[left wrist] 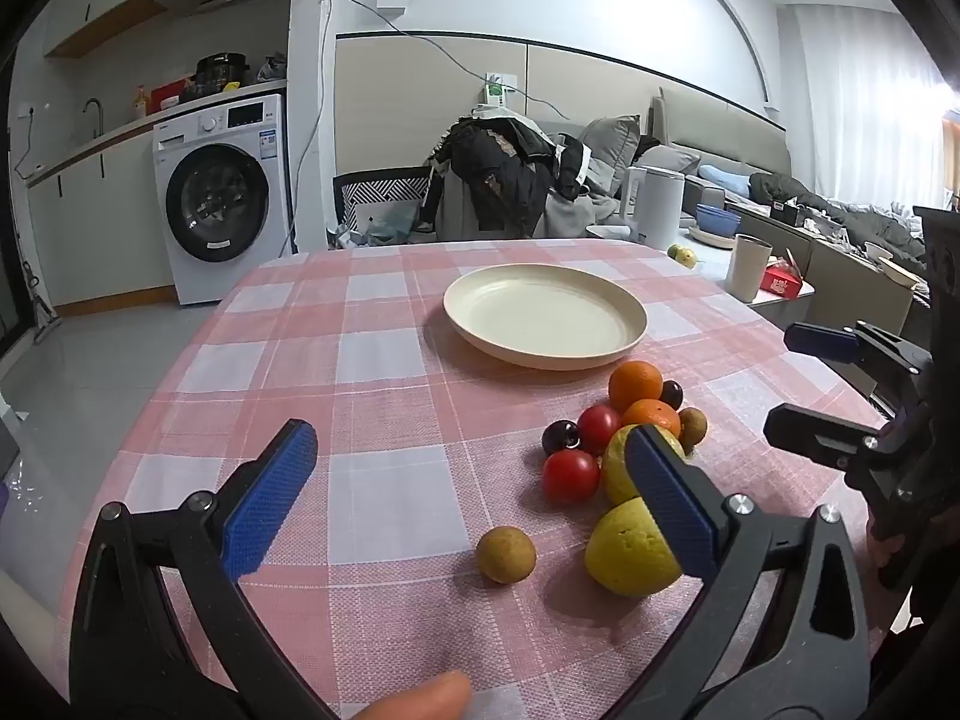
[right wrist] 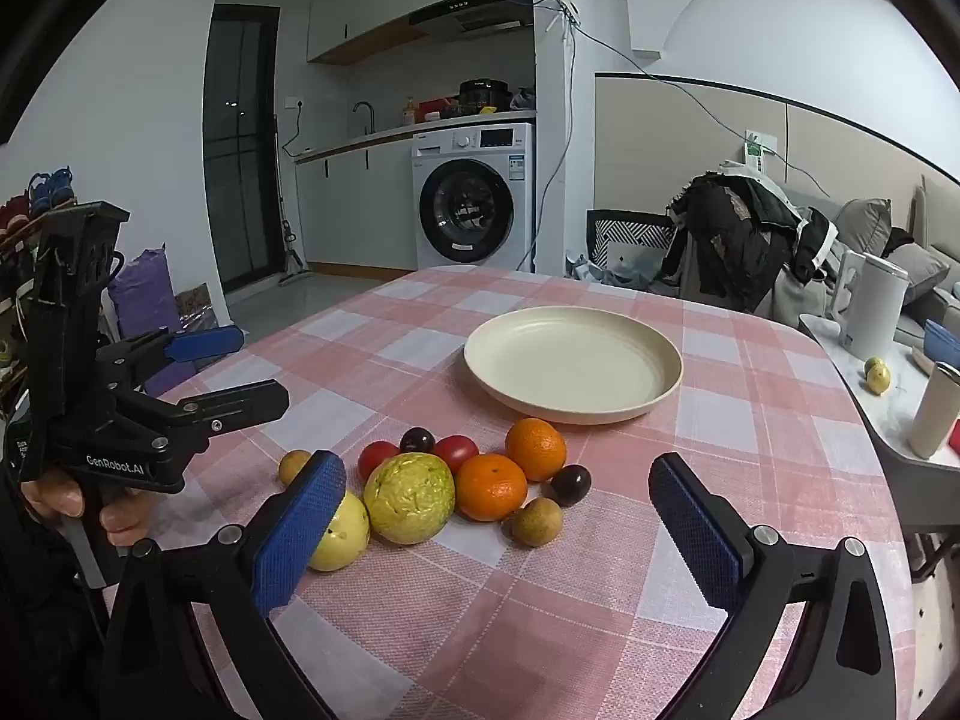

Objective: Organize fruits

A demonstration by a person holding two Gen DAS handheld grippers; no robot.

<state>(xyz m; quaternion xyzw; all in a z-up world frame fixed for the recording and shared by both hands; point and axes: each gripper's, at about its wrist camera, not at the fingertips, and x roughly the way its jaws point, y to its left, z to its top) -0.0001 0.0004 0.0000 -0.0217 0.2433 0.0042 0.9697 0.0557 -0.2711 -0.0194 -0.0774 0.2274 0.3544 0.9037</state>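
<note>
A cream plate (left wrist: 545, 315) (right wrist: 573, 363) lies empty on the pink checked tablecloth (left wrist: 360, 360). In front of it is a cluster of fruit: two oranges (right wrist: 536, 448) (right wrist: 491, 486), two yellow-green guavas (right wrist: 409, 497) (right wrist: 339, 533), two red tomatoes (right wrist: 378, 459), dark cherries (right wrist: 570, 483) and small brown longans (right wrist: 537, 520) (left wrist: 506, 554). My left gripper (left wrist: 474, 498) is open and empty, above the cloth left of the cluster. My right gripper (right wrist: 498, 531) is open and empty, just in front of the fruit. Each gripper shows in the other's view (left wrist: 840, 390) (right wrist: 240, 372).
A side table at the right holds a white kettle (right wrist: 873, 306), a beige cup (right wrist: 936, 408), blue bowls (left wrist: 717, 221) and two small fruits (right wrist: 877, 375). A chair draped with clothes (left wrist: 504, 174) stands behind the table. A washing machine (left wrist: 219, 198) is at the back.
</note>
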